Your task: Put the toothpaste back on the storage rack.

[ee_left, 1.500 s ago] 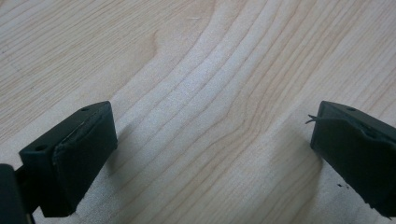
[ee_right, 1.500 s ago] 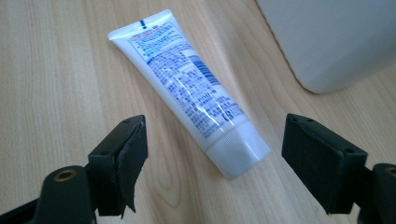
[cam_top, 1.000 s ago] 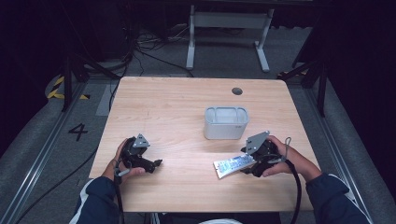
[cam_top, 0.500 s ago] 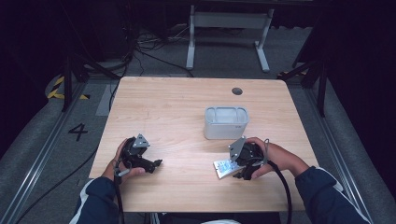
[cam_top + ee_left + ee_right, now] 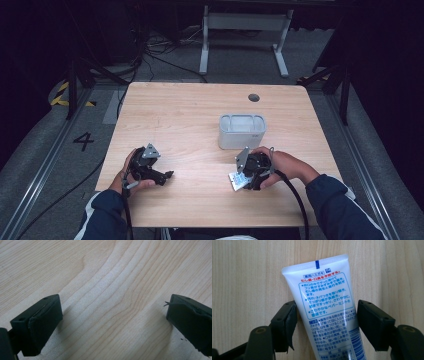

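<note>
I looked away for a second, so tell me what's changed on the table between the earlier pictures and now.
The right gripper has come leftward and down over the white tube, and its jaws have just been closing around it; the left pad looks to touch, the right seems just short. The tube itself lies flat where it was. The left gripper, open on bare wood, and the white bin have not moved.

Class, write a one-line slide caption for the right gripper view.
Right gripper straddling a white toothpaste tube lying on the wooden table.
</note>
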Demonstrator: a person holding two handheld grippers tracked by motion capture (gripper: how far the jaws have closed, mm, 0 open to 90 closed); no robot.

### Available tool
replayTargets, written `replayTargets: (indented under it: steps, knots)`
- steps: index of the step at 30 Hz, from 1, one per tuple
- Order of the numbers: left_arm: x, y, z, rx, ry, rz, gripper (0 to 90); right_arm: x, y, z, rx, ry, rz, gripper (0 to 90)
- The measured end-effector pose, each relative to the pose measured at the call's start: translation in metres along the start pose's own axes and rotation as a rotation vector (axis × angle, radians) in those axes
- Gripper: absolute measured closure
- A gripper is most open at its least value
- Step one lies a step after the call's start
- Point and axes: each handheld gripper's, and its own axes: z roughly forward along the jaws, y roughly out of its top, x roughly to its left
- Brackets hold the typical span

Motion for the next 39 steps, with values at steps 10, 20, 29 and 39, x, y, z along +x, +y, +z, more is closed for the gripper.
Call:
replayTargets:
  steps: [10,20,29,39]
  knots:
    - [0.0,0.0,0.0,0.0,0.0,0.0,0.8,-0.005,0.003,0.002,0.003,0.029,0.003,39.5]
    - [0.0,0.0,0.0,0.0,0.0,0.0,0.8,0.0,-0.005,-0.001,-0.089,-0.037,0.027,56.1]
    - [0.0,0.0,0.0,0.001,0.001,0.0,0.8,-0.002,-0.025,-0.019,-0.246,-0.048,0.099,61.8]
    - [0.0,0.0,0.0,0.002,0.003,-0.001,0.7,-0.003,-0.054,-0.046,-0.423,-0.057,0.218,63.9]
